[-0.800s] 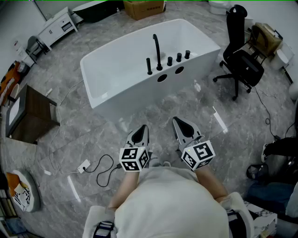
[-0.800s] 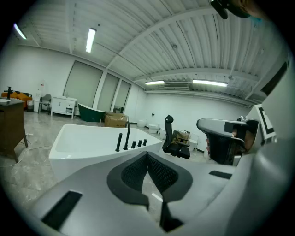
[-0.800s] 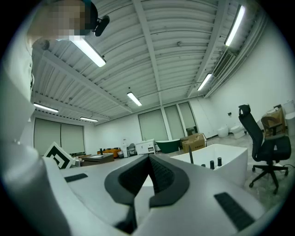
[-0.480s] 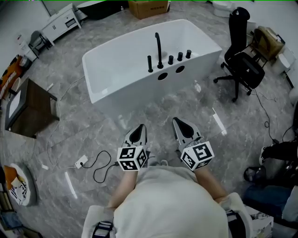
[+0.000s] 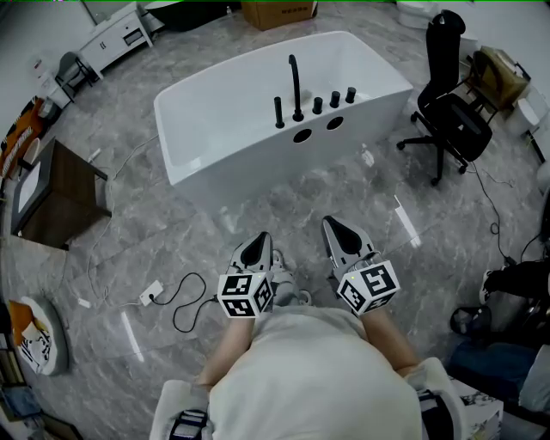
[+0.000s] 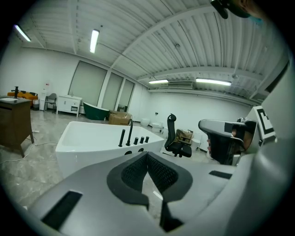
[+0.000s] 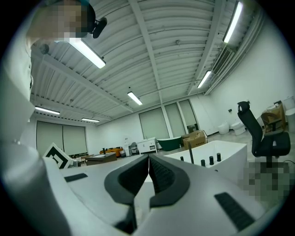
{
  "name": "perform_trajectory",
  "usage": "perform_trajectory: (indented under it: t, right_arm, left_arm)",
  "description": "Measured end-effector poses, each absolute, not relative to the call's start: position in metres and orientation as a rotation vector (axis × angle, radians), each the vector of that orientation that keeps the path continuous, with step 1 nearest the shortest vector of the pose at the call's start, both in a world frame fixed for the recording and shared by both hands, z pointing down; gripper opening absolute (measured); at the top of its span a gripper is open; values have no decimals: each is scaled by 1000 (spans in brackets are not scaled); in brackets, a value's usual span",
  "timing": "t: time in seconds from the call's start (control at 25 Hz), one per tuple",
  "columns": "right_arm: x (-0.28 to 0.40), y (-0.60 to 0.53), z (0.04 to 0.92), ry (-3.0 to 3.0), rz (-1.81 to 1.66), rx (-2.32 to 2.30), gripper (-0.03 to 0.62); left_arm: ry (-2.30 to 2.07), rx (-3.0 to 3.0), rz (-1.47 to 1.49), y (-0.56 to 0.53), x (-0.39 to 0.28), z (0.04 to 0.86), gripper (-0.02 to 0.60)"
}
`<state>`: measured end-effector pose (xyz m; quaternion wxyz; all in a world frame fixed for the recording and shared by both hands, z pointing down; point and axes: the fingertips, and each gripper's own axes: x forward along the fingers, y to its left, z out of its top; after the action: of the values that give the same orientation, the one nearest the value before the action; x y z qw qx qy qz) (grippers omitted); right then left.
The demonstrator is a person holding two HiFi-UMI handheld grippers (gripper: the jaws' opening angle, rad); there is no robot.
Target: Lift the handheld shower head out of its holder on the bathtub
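The white bathtub (image 5: 223,129) stands across the grey floor, well ahead of me. On its near rim the black handheld shower head (image 5: 278,113) stands upright in its holder, left of the tall curved spout (image 5: 296,86) and three knobs. It also shows as a short black stick on the rim (image 6: 122,137) (image 7: 181,159). My left gripper (image 5: 259,245) and right gripper (image 5: 335,229) are held side by side close to my body, far short of the tub. Both are shut with nothing between the pads.
A black office chair (image 5: 447,112) stands right of the tub. A dark wooden table (image 5: 60,206) is at the left, and a cable with a plug (image 5: 185,309) lies on the floor near my left side. A cardboard box (image 5: 279,13) and white cabinet (image 5: 116,34) sit beyond the tub.
The view has shifted a little and a shoe now shows between the grippers. Both grippers stay shut in the same place before my body.
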<state>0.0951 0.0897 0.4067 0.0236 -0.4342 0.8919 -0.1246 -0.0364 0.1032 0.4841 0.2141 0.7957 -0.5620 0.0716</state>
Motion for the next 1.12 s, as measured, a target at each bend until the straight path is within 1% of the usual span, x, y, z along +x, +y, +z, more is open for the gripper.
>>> perform_trajectory:
  t: [0.44, 0.76, 1.12]
  right_arm:
    - [87, 48, 423, 2784, -424, -1361, 20]
    - [79, -21, 426, 2776, -438, -1389, 20]
    - [47, -104, 407, 2782, -379, -1399, 20]
  left_arm:
    - [-1555, 2183, 195, 60, -48, 498, 21]
    - [-1525, 2191, 191, -4, -56, 501, 21]
    - [-1509, 2223, 188, -90, -83, 488, 21]
